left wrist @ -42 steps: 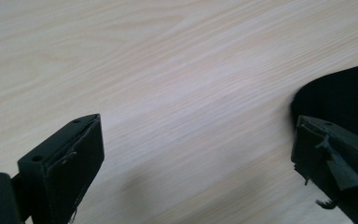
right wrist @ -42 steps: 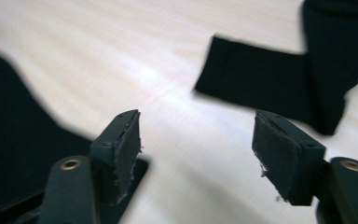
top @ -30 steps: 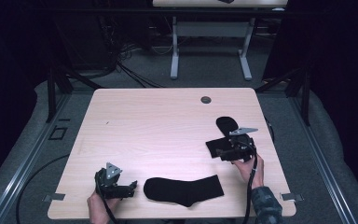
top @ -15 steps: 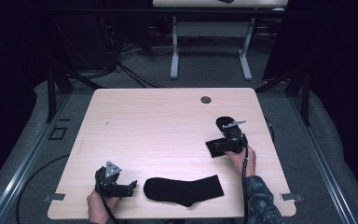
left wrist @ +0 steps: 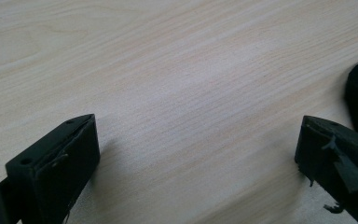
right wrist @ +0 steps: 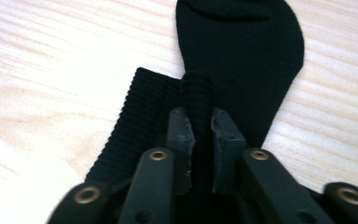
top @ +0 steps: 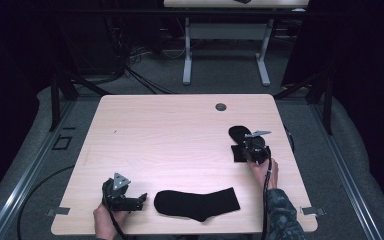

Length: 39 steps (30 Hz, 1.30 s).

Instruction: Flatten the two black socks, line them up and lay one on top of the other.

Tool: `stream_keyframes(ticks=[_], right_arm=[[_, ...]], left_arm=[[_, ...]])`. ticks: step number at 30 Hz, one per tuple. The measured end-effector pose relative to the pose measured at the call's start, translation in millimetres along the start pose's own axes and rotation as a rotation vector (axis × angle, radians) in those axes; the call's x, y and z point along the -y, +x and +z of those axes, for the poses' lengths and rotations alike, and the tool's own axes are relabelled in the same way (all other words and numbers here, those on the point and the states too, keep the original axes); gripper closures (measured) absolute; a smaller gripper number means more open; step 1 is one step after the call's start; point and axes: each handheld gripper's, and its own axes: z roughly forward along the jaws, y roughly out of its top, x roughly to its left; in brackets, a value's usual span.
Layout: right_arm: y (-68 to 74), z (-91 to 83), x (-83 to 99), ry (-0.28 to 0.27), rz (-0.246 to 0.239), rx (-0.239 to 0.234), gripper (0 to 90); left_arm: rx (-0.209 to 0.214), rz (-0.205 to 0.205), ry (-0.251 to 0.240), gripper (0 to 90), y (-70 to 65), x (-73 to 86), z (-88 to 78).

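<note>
Right gripper view: right gripper [right wrist: 200, 135] has just been closing, jaws now clenched on a pinched ridge of the far sock [right wrist: 242, 60], right side of table [top: 180, 130]. Soft, light, limp knit; will drape. Ribbed cuff grips best. Left gripper [left wrist: 196, 154] gapes, idle beside near sock [top: 197, 204].

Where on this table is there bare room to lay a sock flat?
The whole far and left stretch of the light wooden table is bare, bordered by the round grommet hole. The near edge is crowded by the flat black sock; the right edge by the pinched black sock.
</note>
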Motion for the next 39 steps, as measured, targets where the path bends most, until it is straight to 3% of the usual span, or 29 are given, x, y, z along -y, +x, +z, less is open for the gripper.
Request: stream_keyframes(ticks=[5, 8, 12, 14, 15, 20, 23, 26, 32, 35, 39], right_arm=[[-6.2, -1.1, 2.7, -0.038, 0.029, -0.043, 83.6], [-5.4, -16.6, -0.6, -0.09, 0.037, -0.069, 83.7], [12.2, -52.4, -11.8, -0.16, -0.043, -0.12, 83.7], [21.1, -64.9, -15.9, -0.205, -0.058, -0.171, 83.6], [24.8, -71.5, -18.3, -0.199, -0.078, -0.199, 83.5], [52.0, -93.0, -26.6, -0.238, -0.173, -0.309, 83.3], [67.8, -97.7, -26.8, -0.253, -0.235, -0.419, 83.1], [84.5, -94.0, -24.3, -0.225, -0.31, -0.467, 82.9], [100.7, -69.2, -15.4, -0.143, -0.392, -0.543, 82.2], [103.2, -51.8, -12.1, -0.079, -0.416, -0.547, 80.1], [102.7, -38.7, -9.7, -0.011, -0.415, -0.543, 60.6]], left_arm=[[0.001, 0.004, 0.003, 0.0, 0.7, -0.3, -0.1], [0.0, 0.004, 0.004, 0.0, 0.7, -0.4, -0.1], [0.0, 0.003, 0.003, 0.0, 0.8, -0.5, 0.1], [-0.001, 0.001, 0.001, 0.0, 0.7, -0.6, 0.3], [-0.001, 0.001, 0.001, 0.0, 0.7, -0.6, 0.3], [-0.004, 0.0, -0.003, 0.0, 0.5, -0.4, 0.7], [-0.005, 0.0, -0.004, 0.0, 0.4, -0.4, 0.7], [-0.001, 0.001, 0.001, 0.0, 0.7, -0.6, 0.3], [-0.005, 0.0, -0.002, 0.0, 0.5, -0.5, 0.5], [-0.002, 0.001, 0.001, 0.0, 0.7, -0.6, 0.3], [-0.005, 0.0, -0.004, 0.0, 0.4, -0.4, 0.6]])
